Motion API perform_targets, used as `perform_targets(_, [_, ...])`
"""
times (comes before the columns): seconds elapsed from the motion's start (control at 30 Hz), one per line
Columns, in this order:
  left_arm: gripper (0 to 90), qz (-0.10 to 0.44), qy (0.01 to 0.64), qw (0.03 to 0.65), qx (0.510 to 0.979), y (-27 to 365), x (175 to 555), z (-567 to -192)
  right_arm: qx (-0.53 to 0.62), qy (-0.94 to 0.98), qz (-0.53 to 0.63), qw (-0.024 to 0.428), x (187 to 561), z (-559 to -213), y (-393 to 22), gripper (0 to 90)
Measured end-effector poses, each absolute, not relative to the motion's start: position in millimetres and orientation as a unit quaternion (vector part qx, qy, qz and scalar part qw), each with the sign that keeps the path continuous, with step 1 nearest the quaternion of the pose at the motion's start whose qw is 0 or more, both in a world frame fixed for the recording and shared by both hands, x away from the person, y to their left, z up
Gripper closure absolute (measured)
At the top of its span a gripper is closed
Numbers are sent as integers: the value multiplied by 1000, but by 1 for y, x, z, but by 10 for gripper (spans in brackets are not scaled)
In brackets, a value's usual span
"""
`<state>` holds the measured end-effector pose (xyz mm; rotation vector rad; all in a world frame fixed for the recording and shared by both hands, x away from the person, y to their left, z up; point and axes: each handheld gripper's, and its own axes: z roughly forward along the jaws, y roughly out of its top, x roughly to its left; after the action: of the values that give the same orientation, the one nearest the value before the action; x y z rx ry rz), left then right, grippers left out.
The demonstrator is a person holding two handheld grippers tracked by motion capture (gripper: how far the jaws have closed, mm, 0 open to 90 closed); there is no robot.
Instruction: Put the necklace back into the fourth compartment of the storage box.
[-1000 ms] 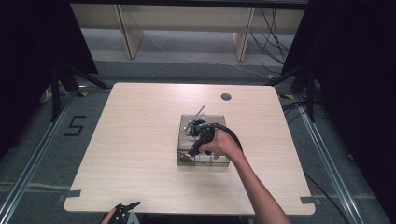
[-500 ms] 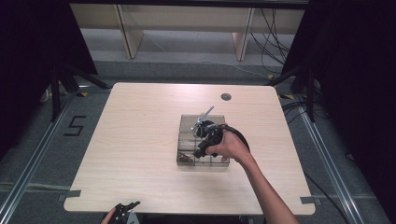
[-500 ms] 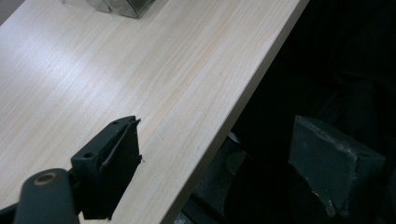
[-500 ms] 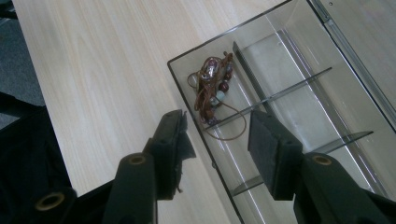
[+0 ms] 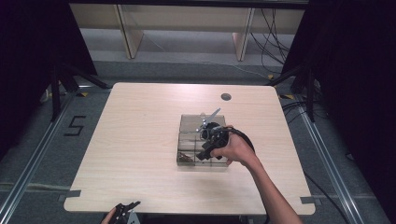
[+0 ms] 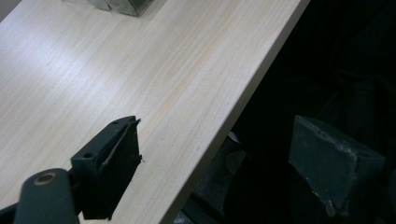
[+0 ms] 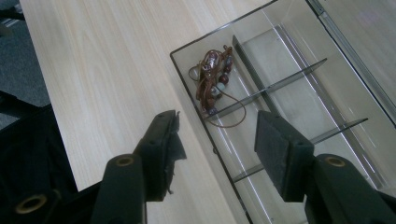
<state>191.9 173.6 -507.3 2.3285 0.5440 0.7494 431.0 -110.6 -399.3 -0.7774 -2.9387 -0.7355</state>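
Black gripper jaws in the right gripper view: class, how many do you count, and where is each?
2. One black jaw of the right gripper rises over the pale wooden table; the other stands over the clear plastic divided tray.

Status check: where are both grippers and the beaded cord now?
Right gripper open, empty, above clear tray. Beaded cord in corner compartment. Left gripper open at table edge.
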Motion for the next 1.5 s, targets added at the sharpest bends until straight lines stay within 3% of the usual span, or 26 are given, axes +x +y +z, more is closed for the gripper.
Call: perform_targets(1.5, [157,282,221,329,874,176,191,-505,-250,-929,-275,0,389,-405,-139,297])
